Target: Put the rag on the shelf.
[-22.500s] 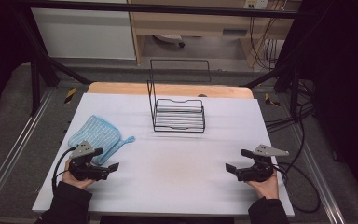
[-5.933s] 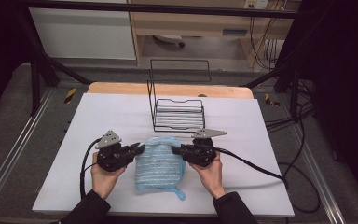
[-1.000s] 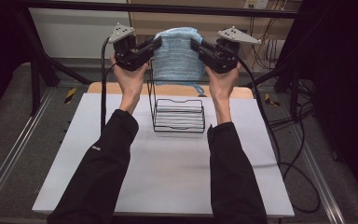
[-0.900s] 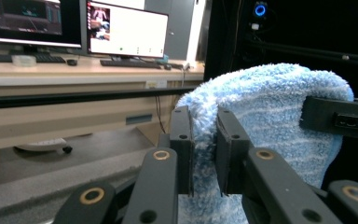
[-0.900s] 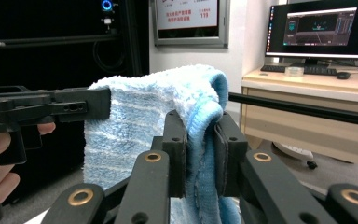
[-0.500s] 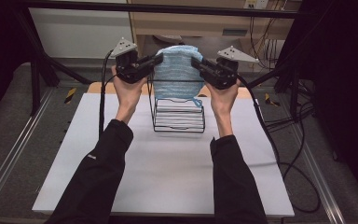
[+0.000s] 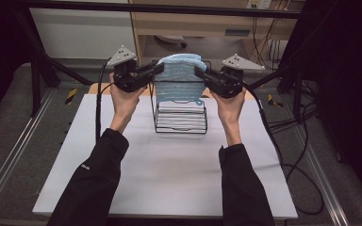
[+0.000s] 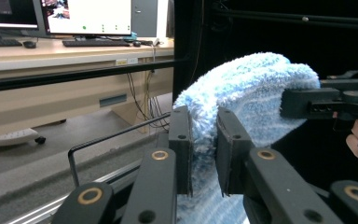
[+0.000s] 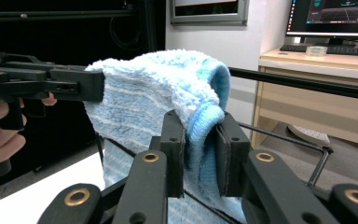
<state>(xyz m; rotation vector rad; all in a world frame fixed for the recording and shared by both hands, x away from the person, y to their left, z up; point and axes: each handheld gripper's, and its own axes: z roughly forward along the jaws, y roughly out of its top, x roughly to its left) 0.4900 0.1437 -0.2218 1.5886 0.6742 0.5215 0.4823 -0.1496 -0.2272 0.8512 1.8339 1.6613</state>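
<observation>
i see the left hand-held gripper (image 7: 156, 70) and right hand-held gripper (image 7: 199, 73) each pinching a side of the fluffy, striped blue towel (image 7: 180, 77), draped over the thin black wire rack (image 7: 181, 115) near the table (image 7: 169, 174) far edge.

Rack (image 7: 180, 115) top hidden behind towel (image 7: 179, 77); back table edge too

Fluffy blue terry cloth (image 7: 180, 77) between matt black tongs; thin black wire rack (image 7: 180, 115) below them.
</observation>
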